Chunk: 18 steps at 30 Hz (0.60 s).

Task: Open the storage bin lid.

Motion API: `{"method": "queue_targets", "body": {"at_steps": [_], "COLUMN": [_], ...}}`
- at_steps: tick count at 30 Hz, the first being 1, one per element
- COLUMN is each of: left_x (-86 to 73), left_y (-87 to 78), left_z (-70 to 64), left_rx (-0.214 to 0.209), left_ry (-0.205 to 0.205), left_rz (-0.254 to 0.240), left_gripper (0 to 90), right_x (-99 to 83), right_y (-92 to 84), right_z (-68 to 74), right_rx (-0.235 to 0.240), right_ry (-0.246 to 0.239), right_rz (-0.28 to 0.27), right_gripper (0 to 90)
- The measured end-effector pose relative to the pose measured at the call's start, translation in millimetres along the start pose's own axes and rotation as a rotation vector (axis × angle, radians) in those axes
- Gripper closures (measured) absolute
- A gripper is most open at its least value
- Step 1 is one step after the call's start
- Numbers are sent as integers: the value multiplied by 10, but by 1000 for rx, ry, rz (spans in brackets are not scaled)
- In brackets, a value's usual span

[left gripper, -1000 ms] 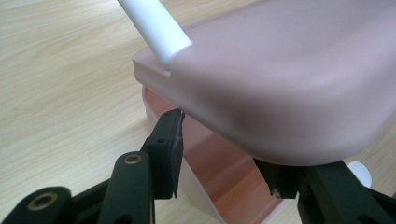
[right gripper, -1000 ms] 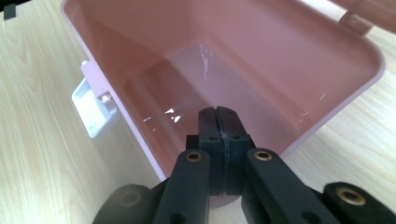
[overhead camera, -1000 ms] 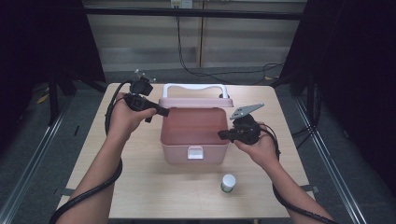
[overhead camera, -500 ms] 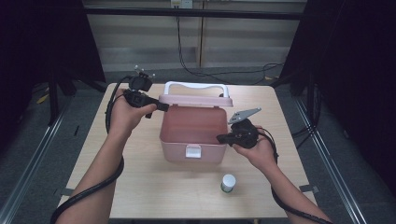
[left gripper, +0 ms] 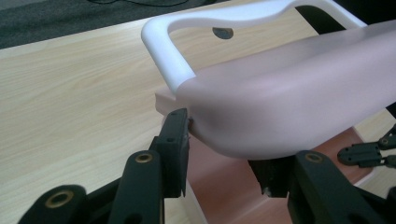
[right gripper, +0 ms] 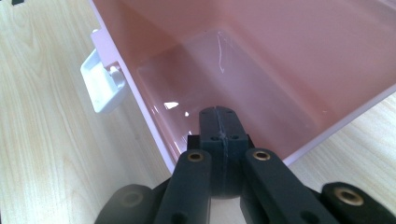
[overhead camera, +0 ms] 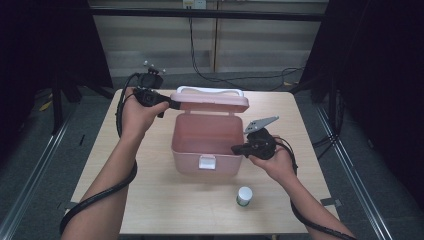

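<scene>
Right gripper [right gripper: 219,122] up close now, its 2 black jaws pressed flat together with nothing between them, tips poking over the near rim of the pink box [right gripper: 289,56]. The box stands open and we look straight down into it, light glinting off the smooth floor inside. On the outside of its left wall sits a white latch [right gripper: 102,85], sticking out over the wooden table [right gripper: 42,140]. More of that pale wood shows at the lower right, past the box's corner.
</scene>
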<state>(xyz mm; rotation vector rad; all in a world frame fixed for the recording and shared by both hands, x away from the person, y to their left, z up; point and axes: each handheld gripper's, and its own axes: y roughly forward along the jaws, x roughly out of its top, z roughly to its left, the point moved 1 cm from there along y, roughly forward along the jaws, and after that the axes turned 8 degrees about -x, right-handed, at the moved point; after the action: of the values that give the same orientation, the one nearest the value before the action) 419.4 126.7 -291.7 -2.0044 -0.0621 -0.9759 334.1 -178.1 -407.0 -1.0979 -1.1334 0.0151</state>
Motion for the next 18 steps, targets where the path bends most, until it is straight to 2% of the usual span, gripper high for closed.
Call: {"method": "queue_targets", "body": {"at_steps": [6,12,13,14,16,18], "left_x": [96,176,186,199,219,245], "left_y": [13,41,45,50,63,77], "left_z": [-11,-10,-9,-10,3,-6], "left_rx": [23,23,23,50,32,42], "left_ry": [-18,-32,-31,-15,-27,-21], "left_rz": [-2,3,2,-1,-5,-3], "left_gripper": [625,630,630,657,691,694], "right_x": [-16,-34,-36,-39,-50,-68], "right_y": [-1,-9,-13,-13,-4,9], "right_z": [-14,-30,-34,-38,-41,-46], "right_rx": [11,20,21,22,19,16], "right_ry": [1,-2,-1,0,-5,-7], "right_rz": [-8,-15,-14,-15,-4,1], "right_gripper": [900,900,900,900,900,900]}}
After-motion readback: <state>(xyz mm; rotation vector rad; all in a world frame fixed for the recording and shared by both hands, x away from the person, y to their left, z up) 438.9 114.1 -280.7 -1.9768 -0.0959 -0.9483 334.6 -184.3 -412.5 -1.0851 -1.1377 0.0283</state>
